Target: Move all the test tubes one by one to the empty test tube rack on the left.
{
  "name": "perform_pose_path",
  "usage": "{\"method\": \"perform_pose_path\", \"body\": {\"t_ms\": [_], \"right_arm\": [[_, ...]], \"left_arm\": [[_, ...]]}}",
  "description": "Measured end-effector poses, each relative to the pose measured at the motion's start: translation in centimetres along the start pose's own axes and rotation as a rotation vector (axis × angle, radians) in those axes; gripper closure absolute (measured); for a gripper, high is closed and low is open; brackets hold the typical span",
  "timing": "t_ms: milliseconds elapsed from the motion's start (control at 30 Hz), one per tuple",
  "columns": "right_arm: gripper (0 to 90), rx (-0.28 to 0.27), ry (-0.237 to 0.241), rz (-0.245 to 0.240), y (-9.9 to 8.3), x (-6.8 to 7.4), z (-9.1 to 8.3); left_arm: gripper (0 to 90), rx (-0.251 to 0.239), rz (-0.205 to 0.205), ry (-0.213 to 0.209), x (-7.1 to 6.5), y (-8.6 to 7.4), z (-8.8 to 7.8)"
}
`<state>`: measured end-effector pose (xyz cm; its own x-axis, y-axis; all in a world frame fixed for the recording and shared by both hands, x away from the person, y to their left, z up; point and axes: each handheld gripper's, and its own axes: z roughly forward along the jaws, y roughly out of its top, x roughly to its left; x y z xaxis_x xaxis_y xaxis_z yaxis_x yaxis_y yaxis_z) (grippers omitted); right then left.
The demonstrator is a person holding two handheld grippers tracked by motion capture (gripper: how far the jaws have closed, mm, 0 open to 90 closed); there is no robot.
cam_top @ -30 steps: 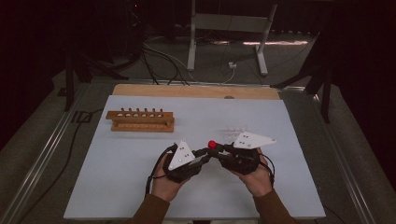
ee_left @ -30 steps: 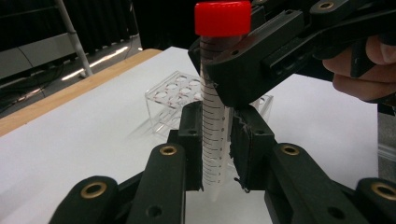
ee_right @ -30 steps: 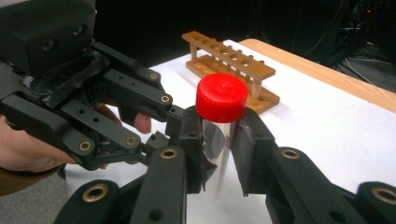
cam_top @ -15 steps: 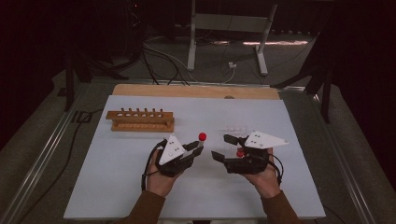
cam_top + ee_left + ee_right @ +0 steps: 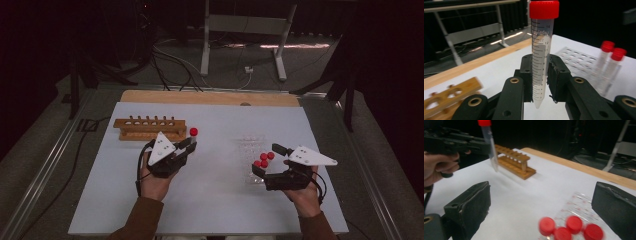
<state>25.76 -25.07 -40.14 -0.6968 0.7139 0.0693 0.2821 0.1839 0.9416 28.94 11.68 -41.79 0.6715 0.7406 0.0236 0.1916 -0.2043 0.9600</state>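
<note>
Left tool (image 5: 540, 82): pinching a red-capped tube (image 5: 542, 47), upright.
Right tool (image 5: 541, 207): spread, jaws just opened, nothing between.
Wooden rack (image 5: 150, 128): on the bench (image 5: 220, 200).

On the tabletop (image 5: 210, 200), the wooden rack (image 5: 149, 128) stands far left; the clear rack (image 5: 250, 150) with capped tubes (image 5: 263, 159) lies right.

The wooden rack (image 5: 447, 96) is smeared soft and cut off at the bottom-left corner of the left gripper view. In the right gripper view the red caps (image 5: 571, 227) blur together, the clear rack (image 5: 579, 207) under them barely readable. The tube's (image 5: 541, 62) printed scale is partly hidden behind the pads.
</note>
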Motion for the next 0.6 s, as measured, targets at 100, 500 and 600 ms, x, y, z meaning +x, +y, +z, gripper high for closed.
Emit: {"method": "perform_pose_path", "body": {"t_ms": [100, 500, 600], "right_arm": [[0.7, -0.009, -0.037, 0.006, -0.5, -0.8, -0.9], [0.7, -0.048, -0.08, 0.045, -1.0, -2.4, -2.4], [0.7, -0.059, -0.083, 0.049, -0.9, -2.5, -2.6]], "left_arm": [[76.2, -0.012, -0.015, 0.047, 1.6, 0.1, -0.6], [76.2, -0.003, -0.028, 0.206, 6.5, 0.2, -2.1], [76.2, 0.009, -0.039, 0.26, 8.4, 0.1, -2.3]]}}
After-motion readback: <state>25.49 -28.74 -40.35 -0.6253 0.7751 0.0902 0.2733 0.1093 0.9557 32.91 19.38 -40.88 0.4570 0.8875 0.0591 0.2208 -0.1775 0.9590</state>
